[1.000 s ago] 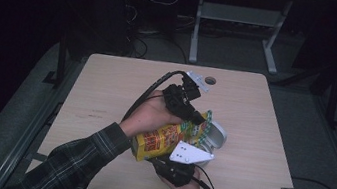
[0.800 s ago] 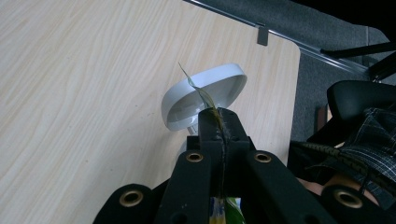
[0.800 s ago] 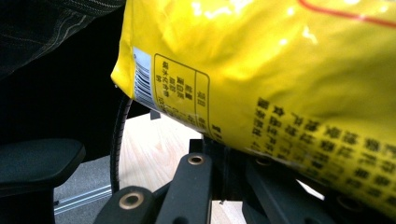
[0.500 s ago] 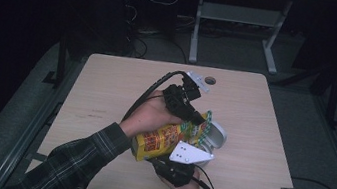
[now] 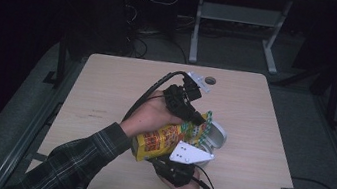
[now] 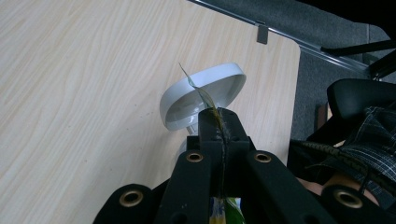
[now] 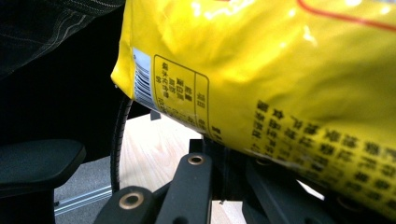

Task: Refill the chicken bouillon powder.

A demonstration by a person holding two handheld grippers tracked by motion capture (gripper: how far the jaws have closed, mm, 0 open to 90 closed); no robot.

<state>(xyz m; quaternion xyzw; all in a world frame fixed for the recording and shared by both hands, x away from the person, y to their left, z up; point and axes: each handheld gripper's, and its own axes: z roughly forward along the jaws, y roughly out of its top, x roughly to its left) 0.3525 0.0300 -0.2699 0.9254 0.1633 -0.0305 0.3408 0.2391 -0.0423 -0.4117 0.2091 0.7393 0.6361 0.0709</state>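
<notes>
A yellow snack bag hangs tilted over a white bowl on the wooden table. My left gripper comes in from above and is shut on the bag's top edge. In the left gripper view a thin strip of green and yellow film runs out from between the closed jaws of that gripper, with the bowl tipped just beyond. My right gripper, under its grey plate, is shut on the bag's lower edge. The bag hides the tips of the right gripper.
A round grommet hole sits near the table's far edge. A black chair stands off the table's side. A metal frame and cables lie on the floor behind. Bare wood spreads left and right of the hands.
</notes>
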